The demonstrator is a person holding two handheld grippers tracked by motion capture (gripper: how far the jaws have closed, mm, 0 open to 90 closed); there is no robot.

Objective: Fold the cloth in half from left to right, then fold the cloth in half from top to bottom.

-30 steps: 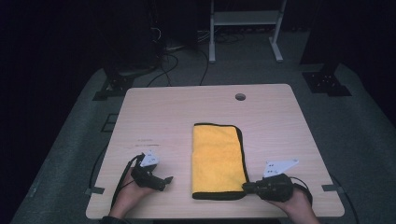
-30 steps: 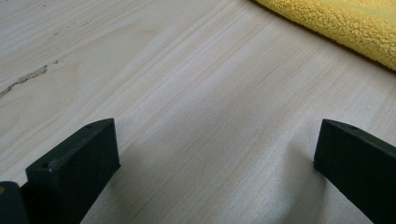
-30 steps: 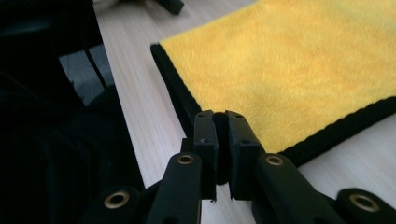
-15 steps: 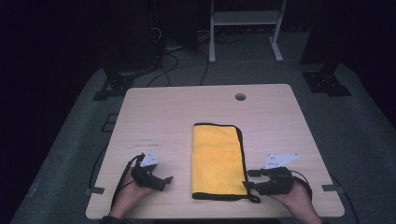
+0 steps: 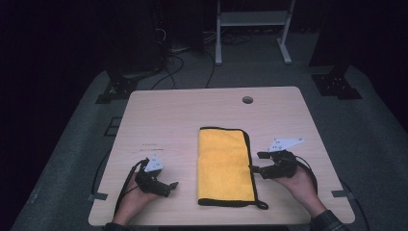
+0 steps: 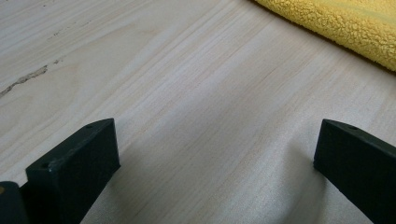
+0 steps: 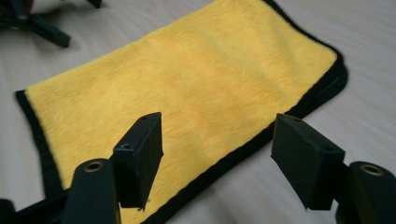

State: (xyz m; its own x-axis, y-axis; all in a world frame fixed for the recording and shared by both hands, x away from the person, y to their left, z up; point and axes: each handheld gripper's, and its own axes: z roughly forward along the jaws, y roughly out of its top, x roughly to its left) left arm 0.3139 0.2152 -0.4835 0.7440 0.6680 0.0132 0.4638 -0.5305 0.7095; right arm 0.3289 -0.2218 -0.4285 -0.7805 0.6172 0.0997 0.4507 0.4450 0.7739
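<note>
A yellow towel [image 5: 225, 166] lay flat on the wooden table [image 5: 192, 115], folded in a long shape, near the person's edge and between the two grippers; it had a thin black border. It looked soft, fluffy and light, so it would bend and flop when picked up; it would not break or slip much. A good place to grab it was probably the black edge or a corner on the right side, where the layers stack up.

The right gripper [image 5: 256, 162] sat just beside the towel's right edge, with its jaws spread wide and nothing between them; in the right gripper view the towel [image 7: 187, 88] lay right in front of them. The left gripper [image 5: 168, 187] rested on bare table, apart from the towel, its jaws also wide apart and holding nothing.

A second before, the right gripper was down by the towel's near corner; now it was farther up along the edge. The left gripper and the towel had stayed put.
</note>
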